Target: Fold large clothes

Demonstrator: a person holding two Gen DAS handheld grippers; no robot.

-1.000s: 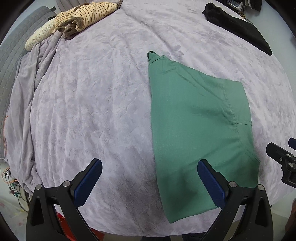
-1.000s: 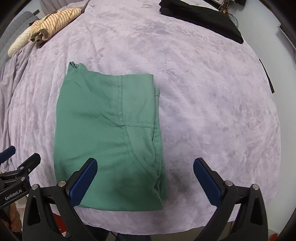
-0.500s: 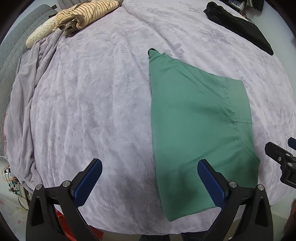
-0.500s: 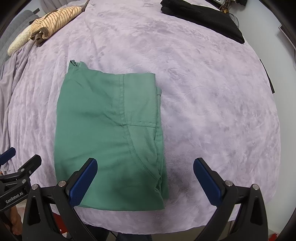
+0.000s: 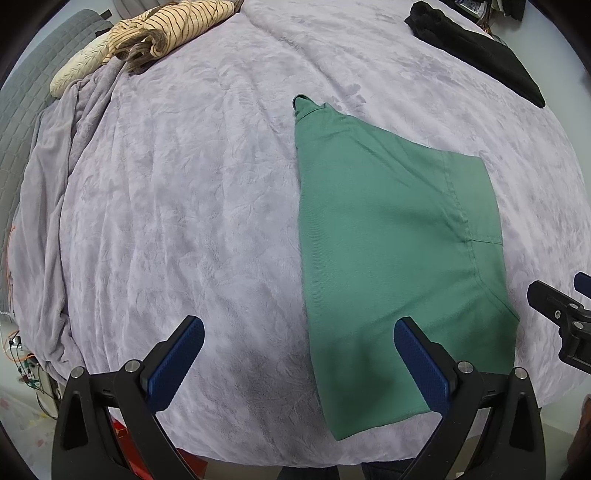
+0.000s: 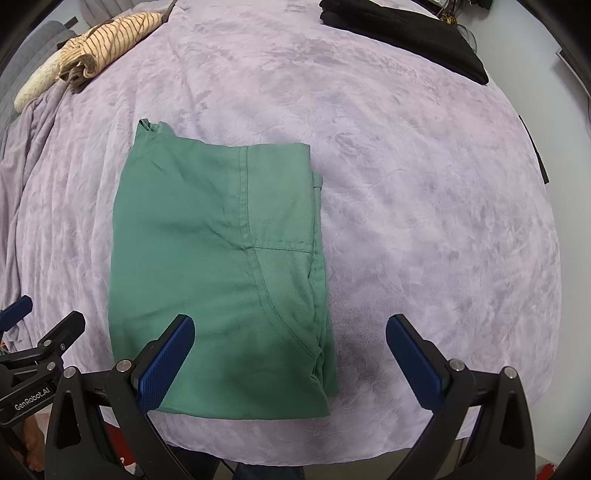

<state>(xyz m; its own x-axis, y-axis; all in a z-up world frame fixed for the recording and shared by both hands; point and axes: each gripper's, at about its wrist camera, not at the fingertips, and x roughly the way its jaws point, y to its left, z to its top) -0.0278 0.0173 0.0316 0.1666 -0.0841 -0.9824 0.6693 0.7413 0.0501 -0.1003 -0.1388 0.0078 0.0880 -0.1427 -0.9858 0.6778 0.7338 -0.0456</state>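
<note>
A green garment [image 5: 388, 240] [image 6: 218, 266] lies folded into a rectangle on the lilac blanket [image 5: 184, 192] [image 6: 424, 206], near the front edge. My left gripper [image 5: 297, 360] hovers open above the garment's lower left edge, its right finger over the cloth, its left over bare blanket. My right gripper [image 6: 290, 356] hovers open above the garment's lower right corner. Neither holds anything. The right gripper's tip [image 5: 561, 314] shows at the right rim of the left wrist view, and the left gripper's tip [image 6: 44, 343] at the left rim of the right wrist view.
A striped beige garment [image 5: 173, 29] [image 6: 103, 40] lies bundled at the far left beside a cream cushion [image 5: 77, 70]. A black folded garment [image 5: 476, 48] [image 6: 402, 33] lies at the far right. The blanket's front edge drops off just below both grippers.
Almost nothing has moved; both views have drifted very slightly, and both grippers stay open above the folded green garment.
</note>
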